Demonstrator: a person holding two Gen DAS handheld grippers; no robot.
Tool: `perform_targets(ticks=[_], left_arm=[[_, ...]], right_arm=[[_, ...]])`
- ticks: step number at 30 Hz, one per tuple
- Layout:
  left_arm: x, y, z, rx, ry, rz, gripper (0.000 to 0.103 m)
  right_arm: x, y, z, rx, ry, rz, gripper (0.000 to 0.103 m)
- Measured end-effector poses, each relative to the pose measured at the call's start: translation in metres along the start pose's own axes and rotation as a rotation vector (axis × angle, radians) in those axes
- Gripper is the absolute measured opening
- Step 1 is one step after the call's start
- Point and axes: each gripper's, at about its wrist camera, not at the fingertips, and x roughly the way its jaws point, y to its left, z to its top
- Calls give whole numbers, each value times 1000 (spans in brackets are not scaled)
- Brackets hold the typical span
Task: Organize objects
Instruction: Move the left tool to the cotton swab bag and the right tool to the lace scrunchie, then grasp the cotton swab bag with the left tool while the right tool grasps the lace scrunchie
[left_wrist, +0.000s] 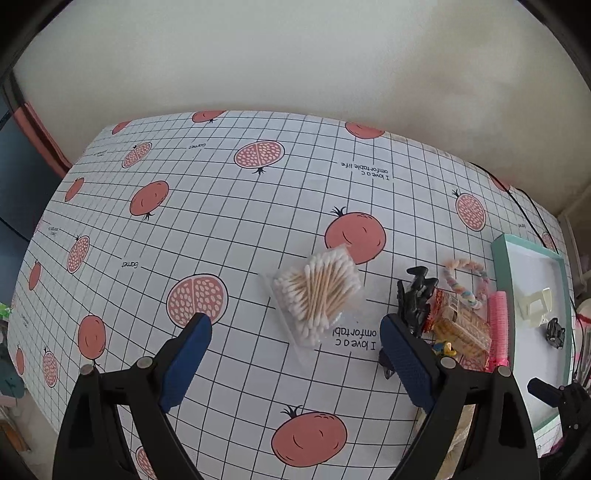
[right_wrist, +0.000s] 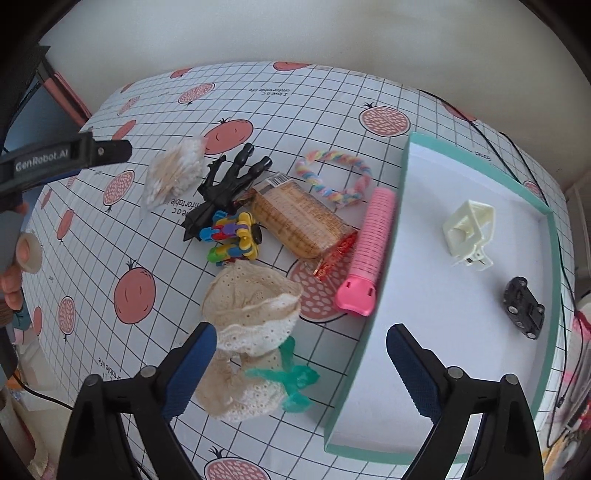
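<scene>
Teal-rimmed box (right_wrist: 406, 177) — white clip (right_wrist: 469, 229), black toy car (right_wrist: 524, 306) inside — both grippers' jaws wide, empty.

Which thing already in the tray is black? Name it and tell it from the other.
The small black toy car near the tray's right wall. The other item inside, the cream plastic clip, is pale and sits farther back.

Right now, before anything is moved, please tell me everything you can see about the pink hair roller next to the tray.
The pink hair roller is a long cylinder that looks like plastic, ribbed with rows of small bristles, with a smooth, flatter clip-like end nearest the camera. It lies flat on the tablecloth, lengthwise against the outer wall of the teal tray, outside it. Its other side meets the red end of the cracker packet. Neither gripper touches it.
</scene>
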Motion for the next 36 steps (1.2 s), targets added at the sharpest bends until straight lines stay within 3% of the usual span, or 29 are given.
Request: perform_targets(ticks=[6, 10, 16, 24, 30, 36], left_arm=[[12, -7, -2, -22, 24, -26, 93], [27, 1, 0, -78, 24, -1, 93], [55, 14, 4, -165, 15, -83, 93], [83, 22, 10, -235, -11, -120, 93], [91, 17, 10, -254, -26, -105, 92], [89, 13, 11, -249, -31, -90, 77]], right_arm=[[-1, 12, 4, -11, -16, 45, 90], [19, 26, 5, -40, 33, 61, 90], [46, 35, 8, -34, 81, 79, 87], [59, 45, 13, -37, 84, 115, 85], [56, 47, 15, -46, 45, 110, 71], [53, 40, 18, -18, 24, 128, 52]])
